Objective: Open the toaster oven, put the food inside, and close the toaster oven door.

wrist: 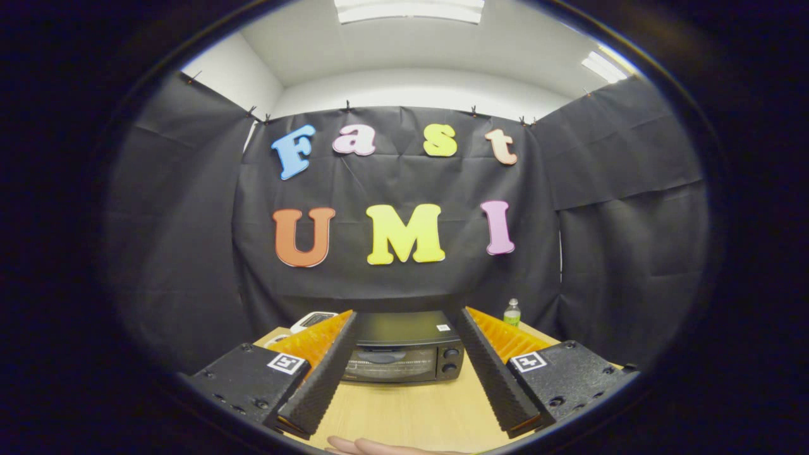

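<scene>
Gaping wide and empty, tongs (pixel 404 373), black toaster oven (pixel 404 357) beyond them, door shut, contents hidden.

The camera is riding on the gripper (pixel 404 316) and looking forward along its two fingers (pixel 322 373), which are standing wide apart with nothing between them and framing the closed toaster oven (pixel 404 347) just beyond their tips. It is sitting low over the wooden table (pixel 411 411) and facing level toward the booth's back wall, taking in the ceiling lights above, while a small bottle (pixel 512 312) is showing past the right finger and a hand (pixel 379 447) is lying on the table under the lens. The fisheye is bending the walls round the scene.
</scene>
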`<state>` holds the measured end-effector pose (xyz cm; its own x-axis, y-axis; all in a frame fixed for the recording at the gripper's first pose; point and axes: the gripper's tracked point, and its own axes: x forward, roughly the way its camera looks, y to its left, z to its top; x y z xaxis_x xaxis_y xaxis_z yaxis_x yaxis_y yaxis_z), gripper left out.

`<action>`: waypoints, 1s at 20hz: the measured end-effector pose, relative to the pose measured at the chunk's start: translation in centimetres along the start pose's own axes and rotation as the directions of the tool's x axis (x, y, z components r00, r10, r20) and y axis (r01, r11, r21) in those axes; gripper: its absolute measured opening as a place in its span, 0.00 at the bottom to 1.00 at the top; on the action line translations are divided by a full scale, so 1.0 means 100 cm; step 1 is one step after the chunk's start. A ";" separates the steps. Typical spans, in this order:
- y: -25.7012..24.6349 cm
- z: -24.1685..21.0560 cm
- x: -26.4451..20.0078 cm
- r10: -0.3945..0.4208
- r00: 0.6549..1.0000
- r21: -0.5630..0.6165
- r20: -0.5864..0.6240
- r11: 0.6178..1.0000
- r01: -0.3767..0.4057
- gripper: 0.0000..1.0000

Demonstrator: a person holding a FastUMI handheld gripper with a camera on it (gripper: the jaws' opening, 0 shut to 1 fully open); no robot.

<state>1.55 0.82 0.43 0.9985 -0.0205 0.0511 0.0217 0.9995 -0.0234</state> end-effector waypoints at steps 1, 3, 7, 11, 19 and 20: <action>0.008 0.001 0.004 0.021 1.000 -0.004 0.004 1.000 -0.021 1.00; 0.022 -0.003 0.010 0.066 0.998 -0.010 0.008 0.998 -0.065 1.00; 0.017 -0.014 0.036 0.056 0.998 -0.007 0.029 0.998 -0.056 1.00; 0.010 -0.031 0.073 0.028 0.999 0.012 0.018 1.000 -0.028 1.00; 0.032 -0.101 0.168 0.114 0.990 0.102 -0.078 0.989 -0.106 1.00; 0.032 -0.112 0.178 0.106 0.990 0.093 -0.088 0.991 -0.098 1.00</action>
<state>19.98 3.38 -9.95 0.9957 0.0838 -0.0396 -0.0811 0.9946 0.0651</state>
